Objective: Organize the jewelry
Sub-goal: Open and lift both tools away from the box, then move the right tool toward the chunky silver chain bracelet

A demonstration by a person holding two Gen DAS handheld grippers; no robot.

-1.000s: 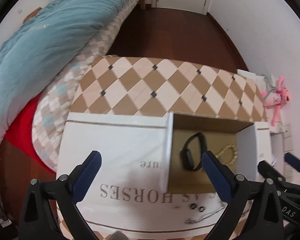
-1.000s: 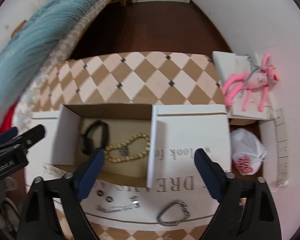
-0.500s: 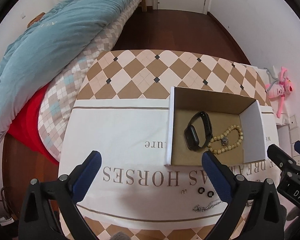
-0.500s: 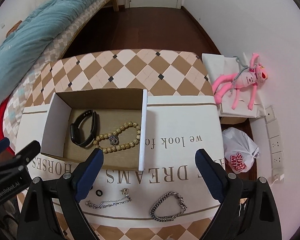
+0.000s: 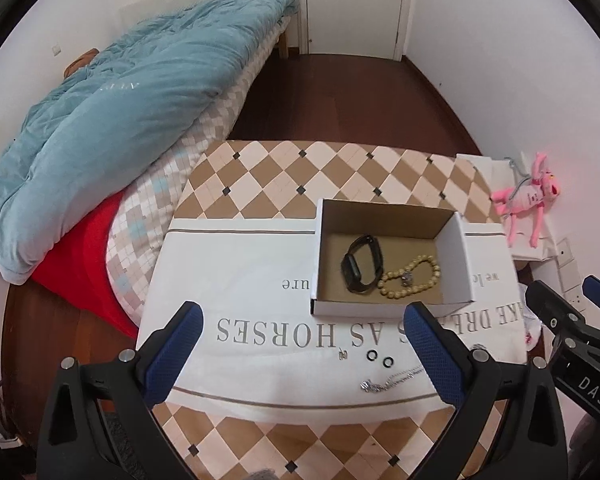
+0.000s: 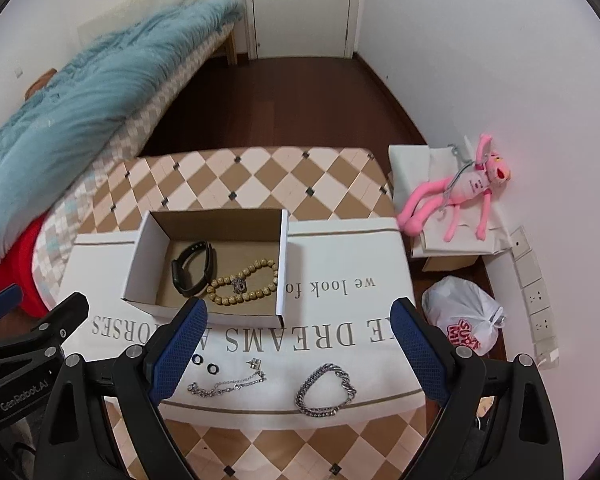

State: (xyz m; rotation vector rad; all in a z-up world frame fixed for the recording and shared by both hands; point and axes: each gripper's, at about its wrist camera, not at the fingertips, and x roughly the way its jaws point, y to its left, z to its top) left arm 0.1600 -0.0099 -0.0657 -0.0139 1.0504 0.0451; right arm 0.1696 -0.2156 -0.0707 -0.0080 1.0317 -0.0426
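An open cardboard box (image 6: 140,256) (image 5: 456,256) stands on a white lettered cloth (image 6: 340,320). In it lie a black wristband (image 6: 192,268) (image 5: 360,264) and a beige bead bracelet (image 6: 244,280) (image 5: 410,276). On the cloth in front lie two small black rings (image 6: 204,364) (image 5: 380,357), a thin silver chain (image 6: 224,386) (image 5: 392,380), a small earring (image 6: 255,363) and a chunky silver chain bracelet (image 6: 326,390). My left gripper (image 5: 304,356) and right gripper (image 6: 298,350) both hover open above the table's near edge, holding nothing.
The table carries a brown and cream diamond-patterned cover (image 6: 260,176). A bed with a blue quilt (image 5: 120,120) lies to the left. On the right, a pink plush toy (image 6: 460,196) rests on white bags, and a white plastic bag (image 6: 464,320) sits on the floor by the wall.
Both grippers have pulled back and risen away from the box, so more of the table and the loose jewelry shows. Both stay open and empty.
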